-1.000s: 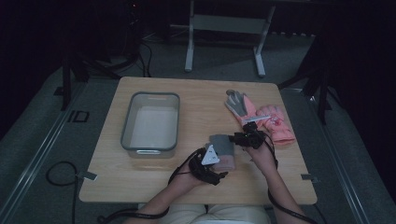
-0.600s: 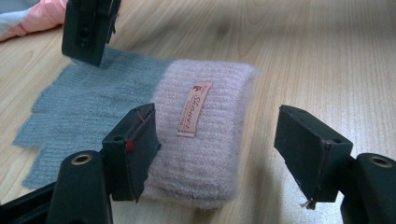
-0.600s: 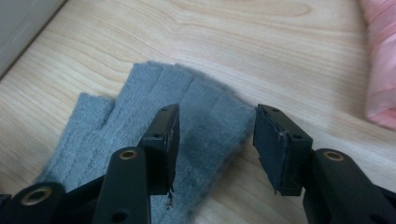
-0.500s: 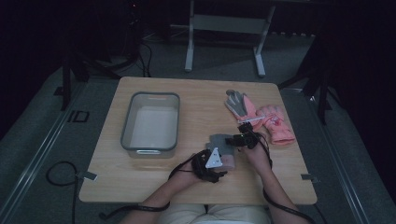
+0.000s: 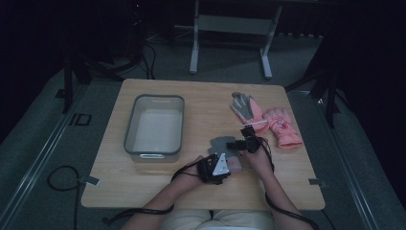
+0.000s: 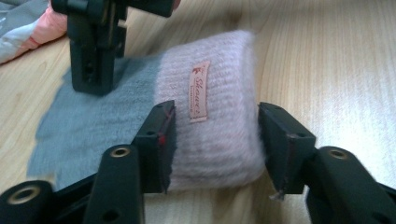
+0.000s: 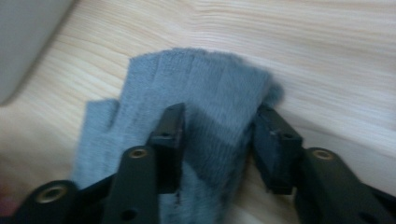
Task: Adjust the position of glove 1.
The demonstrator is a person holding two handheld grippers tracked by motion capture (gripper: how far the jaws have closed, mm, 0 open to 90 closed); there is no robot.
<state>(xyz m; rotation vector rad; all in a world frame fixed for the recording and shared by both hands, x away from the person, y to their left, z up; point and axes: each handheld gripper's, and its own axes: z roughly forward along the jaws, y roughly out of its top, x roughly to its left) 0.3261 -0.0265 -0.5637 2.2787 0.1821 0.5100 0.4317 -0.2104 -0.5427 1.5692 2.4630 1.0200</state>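
A knitted glove lies flat near the table's front, with a grey finger part and a pale pink cuff. My left gripper has just been closing, and its pads now press on both sides of the labelled cuff. In the high view the left gripper points right. My right gripper has also been closing. It stands down on the grey part, pinching the cloth between its pads. It is the right gripper that reaches in from the right in the high view.
A grey bin stands left of the glove, with nothing in it. A grey-and-pink glove and a pink glove lie at the right rear. The table's front edge runs just behind the hands.
The right hand has sunk a little onto the glove's grey end. The left gripper has shifted slightly towards the front edge, at the cuff.
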